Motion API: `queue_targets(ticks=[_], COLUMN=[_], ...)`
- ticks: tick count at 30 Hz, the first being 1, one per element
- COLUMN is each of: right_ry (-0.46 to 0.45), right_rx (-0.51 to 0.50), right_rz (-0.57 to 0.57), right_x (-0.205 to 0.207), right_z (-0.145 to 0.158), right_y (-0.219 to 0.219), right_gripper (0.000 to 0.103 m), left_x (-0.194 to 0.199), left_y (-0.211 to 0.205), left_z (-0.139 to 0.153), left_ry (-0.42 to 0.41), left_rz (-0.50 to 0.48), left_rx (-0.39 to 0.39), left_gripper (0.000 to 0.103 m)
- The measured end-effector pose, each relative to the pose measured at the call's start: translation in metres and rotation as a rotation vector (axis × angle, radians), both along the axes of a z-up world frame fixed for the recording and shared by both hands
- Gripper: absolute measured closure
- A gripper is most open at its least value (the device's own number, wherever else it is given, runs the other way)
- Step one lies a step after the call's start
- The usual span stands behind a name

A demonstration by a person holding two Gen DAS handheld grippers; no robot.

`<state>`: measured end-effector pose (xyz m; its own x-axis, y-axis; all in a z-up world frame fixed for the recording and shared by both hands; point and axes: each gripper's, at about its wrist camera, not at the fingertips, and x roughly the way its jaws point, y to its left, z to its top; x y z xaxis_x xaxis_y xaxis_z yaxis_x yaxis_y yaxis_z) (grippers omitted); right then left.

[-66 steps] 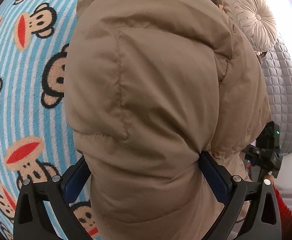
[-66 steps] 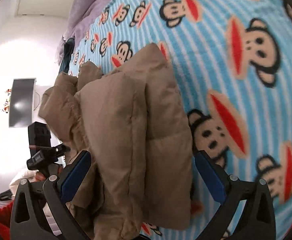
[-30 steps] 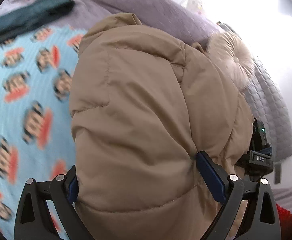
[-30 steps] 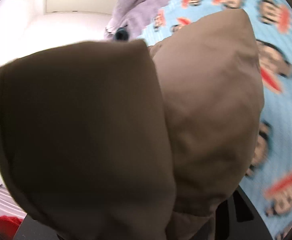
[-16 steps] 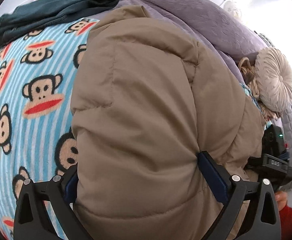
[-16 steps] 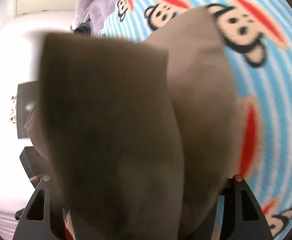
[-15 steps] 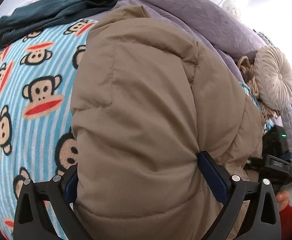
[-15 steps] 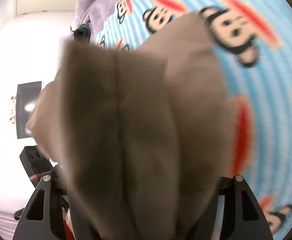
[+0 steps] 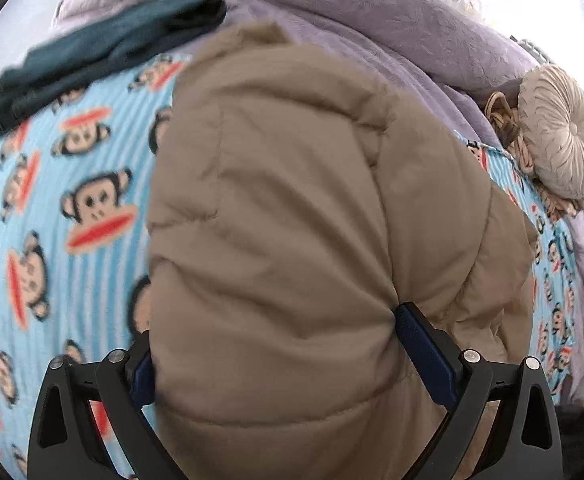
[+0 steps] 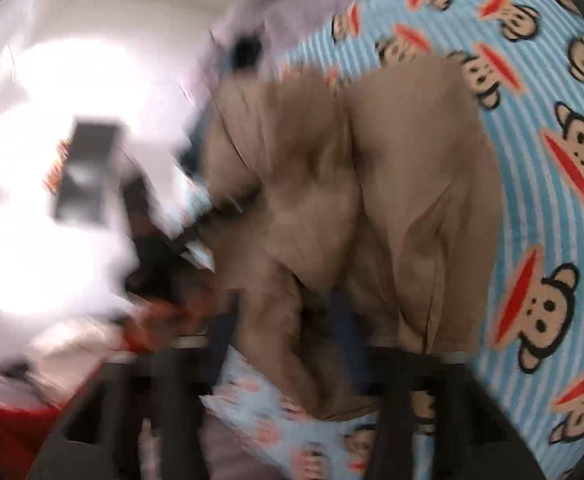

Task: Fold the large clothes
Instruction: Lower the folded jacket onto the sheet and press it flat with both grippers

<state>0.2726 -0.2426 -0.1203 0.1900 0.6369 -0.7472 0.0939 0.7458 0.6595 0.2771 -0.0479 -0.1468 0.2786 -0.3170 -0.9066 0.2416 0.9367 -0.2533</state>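
Monkey-print bedding (image 9: 43, 216) lies under my tan puffer jacket (image 9: 292, 220), partly folded. Left gripper (image 9: 279, 344) pinches a thick bundle; right gripper (image 10: 324, 328) is closing, jacket between its blurred fingers. Next, I judge: lay the fold flat.

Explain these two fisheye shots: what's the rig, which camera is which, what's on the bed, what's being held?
No robot arm here: a person carries a two-finger gripper in each hand, each with a fisheye camera looking forward along its fingers.

Left wrist view: the left gripper is clamped on a puffy tan quilted jacket, its blue pads pressed into both sides of the padding.

Right wrist view: badly blurred. The right gripper is closing; jacket fabric appears to sit between its fingers, but a firm grip can't be confirmed.

On the bed: a blue striped blanket with a monkey print, a lilac quilt, a folded dark teal garment and a round cream pleated cushion.
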Motion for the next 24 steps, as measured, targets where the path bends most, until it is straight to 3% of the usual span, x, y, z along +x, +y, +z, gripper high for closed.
queue_targets(ticks=[1,3,5,7,9,12,16,19,21,24], right_ry=[0.015,-0.002,0.026,0.051,0.06,0.088,0.073,0.009,-0.032,-0.093], right_rx=[-0.141,-0.283,-0.294,-0.284,-0.326,-0.343,-0.356,-0.302,-0.243,-0.2], right_rz=[0.041,0.07,0.037,-0.012,-0.031,-0.078,-0.108,-0.233,-0.299,-0.286], right_x=[-0.004,-0.008,-0.012,-0.021,-0.03,-0.043,-0.054,-0.054,-0.053,-0.04], right_z=[-0.009,-0.02,-0.029,-0.034,-0.033,-0.035,-0.024,0.002,0.015,0.031], right_y=[0.014,0.022,0.016,0.001,-0.009,-0.027,-0.04,-0.066,-0.081,-0.079], right_gripper=[0.093,0.093,0.093,0.093,0.102,0.102,0.102,0.085,0.056,0.056], left_x=[-0.003,-0.008,-0.008,-0.004,0.0,0.011,0.023,0.022,0.021,0.024], left_y=[-0.001,-0.003,-0.011,-0.024,-0.039,-0.067,-0.093,-0.094,-0.094,-0.096], left_z=[0.011,0.03,0.042,0.047,0.05,0.052,0.03,0.023,0.023,0.02], left_ry=[-0.043,-0.107,-0.147,-0.163,-0.174,-0.192,-0.201,-0.209,-0.212,-0.206], left_rz=[-0.008,-0.054,-0.099,-0.145,-0.18,-0.228,-0.234,-0.243,-0.247,-0.245], left_rx=[0.012,0.017,0.025,0.021,0.006,-0.006,0.1,0.119,0.126,0.128], left_gripper=[0.007,0.015,0.024,0.024,0.024,0.024,0.024,0.024,0.024,0.023])
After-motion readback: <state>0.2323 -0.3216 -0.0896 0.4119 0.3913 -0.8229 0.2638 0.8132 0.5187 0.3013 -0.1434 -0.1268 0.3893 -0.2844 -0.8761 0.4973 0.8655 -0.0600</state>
